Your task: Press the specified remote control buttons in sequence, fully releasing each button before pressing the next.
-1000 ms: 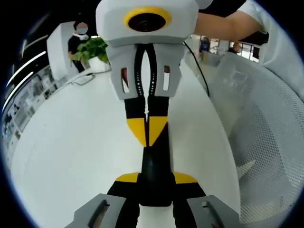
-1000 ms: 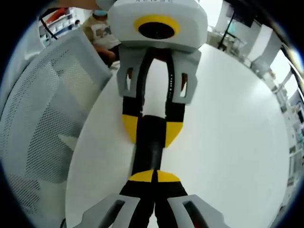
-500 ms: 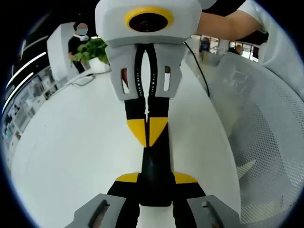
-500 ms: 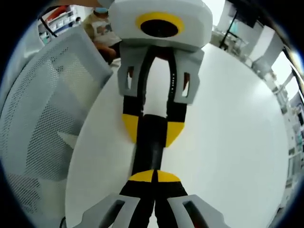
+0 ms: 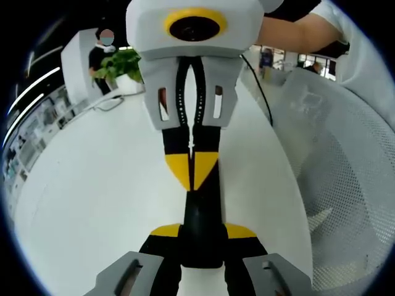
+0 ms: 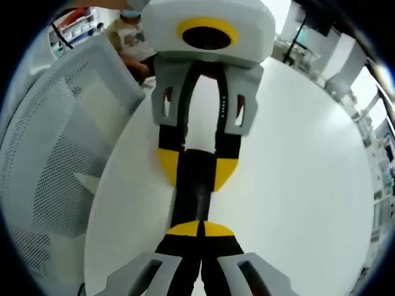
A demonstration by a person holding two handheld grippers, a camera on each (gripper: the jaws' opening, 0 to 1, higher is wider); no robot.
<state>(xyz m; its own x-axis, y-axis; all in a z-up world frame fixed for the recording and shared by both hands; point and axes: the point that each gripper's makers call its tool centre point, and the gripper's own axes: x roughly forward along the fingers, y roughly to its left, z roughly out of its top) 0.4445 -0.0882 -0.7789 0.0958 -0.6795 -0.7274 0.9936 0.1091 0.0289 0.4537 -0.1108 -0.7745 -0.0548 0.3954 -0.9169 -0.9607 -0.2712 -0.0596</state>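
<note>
A slim black remote control [image 5: 201,213] lies lengthwise between the two grippers above the white table. In the left gripper view my left gripper [image 5: 202,232] is shut on the remote's near end, one yellow tip on each side. The right gripper [image 5: 192,170] comes in from the top, jaws shut, with its joined yellow tips resting on the remote's top face. In the right gripper view my right gripper [image 6: 200,229] shows the same shut tips against the remote [image 6: 195,197], and the left gripper [image 6: 197,168] clamps the far end. The buttons are hidden.
A round white table [image 5: 92,185] spreads under both grippers. A white mesh chair [image 5: 345,179] stands at its edge, also seen as the mesh chair [image 6: 55,160]. A potted plant [image 5: 120,65] and a cable [image 5: 256,83] lie at the far side, with a person behind.
</note>
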